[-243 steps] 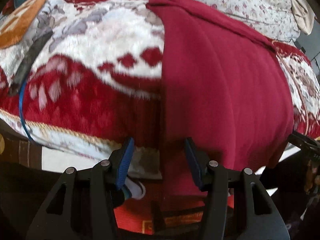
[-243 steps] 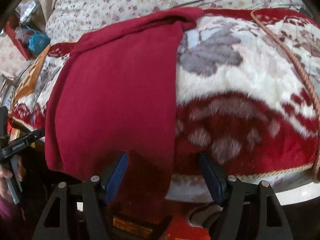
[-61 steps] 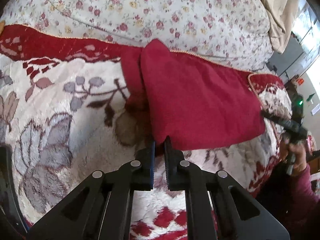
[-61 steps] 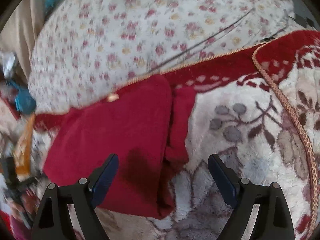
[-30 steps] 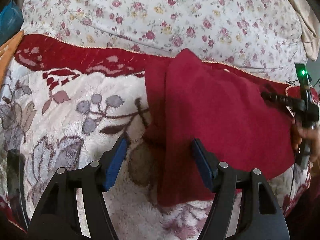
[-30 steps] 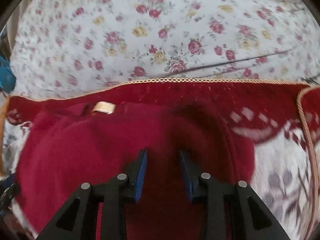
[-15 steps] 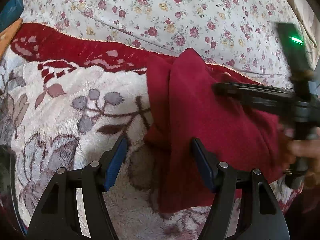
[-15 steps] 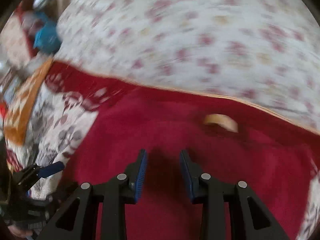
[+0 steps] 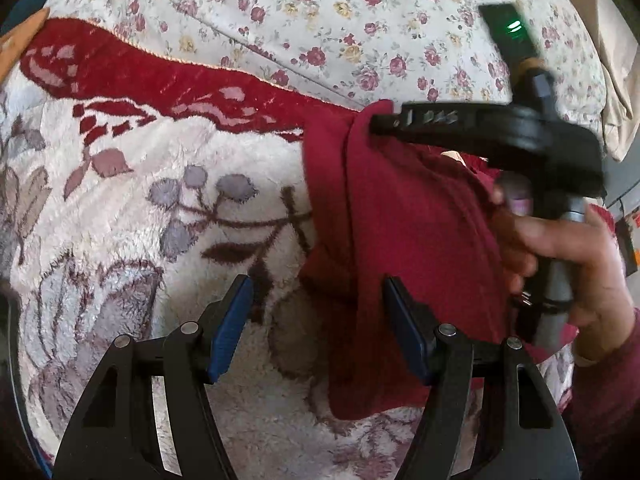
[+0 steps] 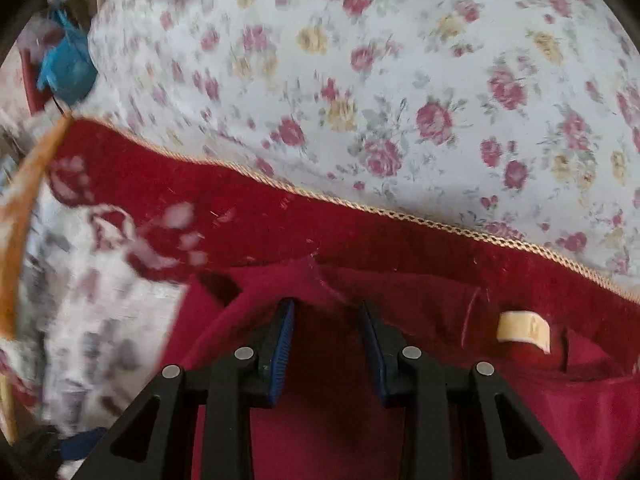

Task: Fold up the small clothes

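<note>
A dark red garment (image 9: 416, 248) lies folded on a red and white plush blanket (image 9: 132, 216). My left gripper (image 9: 316, 300) is open and empty, its right finger over the garment's near left part. My right gripper (image 10: 326, 312) shows in the left wrist view (image 9: 376, 124), reaching across the garment's far edge to its far left corner. In the right wrist view its jaws stand partly closed around a raised fold of the red garment (image 10: 320, 420). A cream neck label (image 10: 522, 330) shows to the right of the fingers.
A white floral quilt (image 9: 360, 20) covers the bed beyond the blanket. The blanket's gold braided edge (image 10: 400, 216) runs across the right wrist view. A blue object (image 10: 68, 68) lies at the far left. My hand (image 9: 560, 256) holds the right gripper's handle.
My right gripper has swept left along the garment's far edge to its far left corner. The left gripper opened about a second ago and has stayed nearly still since.
</note>
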`<state>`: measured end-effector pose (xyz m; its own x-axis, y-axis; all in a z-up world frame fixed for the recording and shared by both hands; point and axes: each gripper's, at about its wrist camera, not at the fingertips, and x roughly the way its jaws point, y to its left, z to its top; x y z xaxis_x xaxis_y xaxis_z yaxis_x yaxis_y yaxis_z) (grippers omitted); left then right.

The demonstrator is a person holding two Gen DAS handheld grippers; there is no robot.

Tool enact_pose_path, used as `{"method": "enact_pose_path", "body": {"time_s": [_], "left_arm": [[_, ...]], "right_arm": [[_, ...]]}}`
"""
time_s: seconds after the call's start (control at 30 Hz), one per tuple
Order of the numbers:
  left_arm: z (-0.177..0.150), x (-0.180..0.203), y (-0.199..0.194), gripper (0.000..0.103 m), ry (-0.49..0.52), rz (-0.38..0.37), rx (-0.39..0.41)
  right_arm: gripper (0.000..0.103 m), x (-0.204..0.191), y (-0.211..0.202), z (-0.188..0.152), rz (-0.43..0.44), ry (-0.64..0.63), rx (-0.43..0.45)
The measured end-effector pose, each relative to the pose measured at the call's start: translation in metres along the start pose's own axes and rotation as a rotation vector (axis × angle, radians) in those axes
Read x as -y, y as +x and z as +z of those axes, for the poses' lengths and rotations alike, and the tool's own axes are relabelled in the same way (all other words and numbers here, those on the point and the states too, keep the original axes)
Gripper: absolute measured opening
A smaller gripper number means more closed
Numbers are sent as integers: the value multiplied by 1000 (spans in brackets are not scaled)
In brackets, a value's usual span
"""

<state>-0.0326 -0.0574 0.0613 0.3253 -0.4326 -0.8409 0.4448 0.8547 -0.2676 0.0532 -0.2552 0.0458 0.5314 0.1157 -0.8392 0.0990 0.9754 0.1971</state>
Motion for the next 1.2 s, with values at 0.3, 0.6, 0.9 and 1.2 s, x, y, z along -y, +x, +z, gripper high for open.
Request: {"method": "enact_pose_path", "body": {"time_s": [0.3, 0.6, 0.9, 1.2], "left_arm": [[0, -2, 3, 68, -16, -1, 3], [-1, 0, 3, 68, -14, 3, 2], [3, -2, 3, 68, -30, -20, 5], [13, 13, 13, 68, -50, -147, 9]], "right_arm": [[45, -41, 18, -6, 20, -60, -59], [77, -63, 16, -5, 67, -68, -112], [67, -71, 36, -10, -90, -131, -101], [22, -10, -16, -5, 167, 57, -25]]}}
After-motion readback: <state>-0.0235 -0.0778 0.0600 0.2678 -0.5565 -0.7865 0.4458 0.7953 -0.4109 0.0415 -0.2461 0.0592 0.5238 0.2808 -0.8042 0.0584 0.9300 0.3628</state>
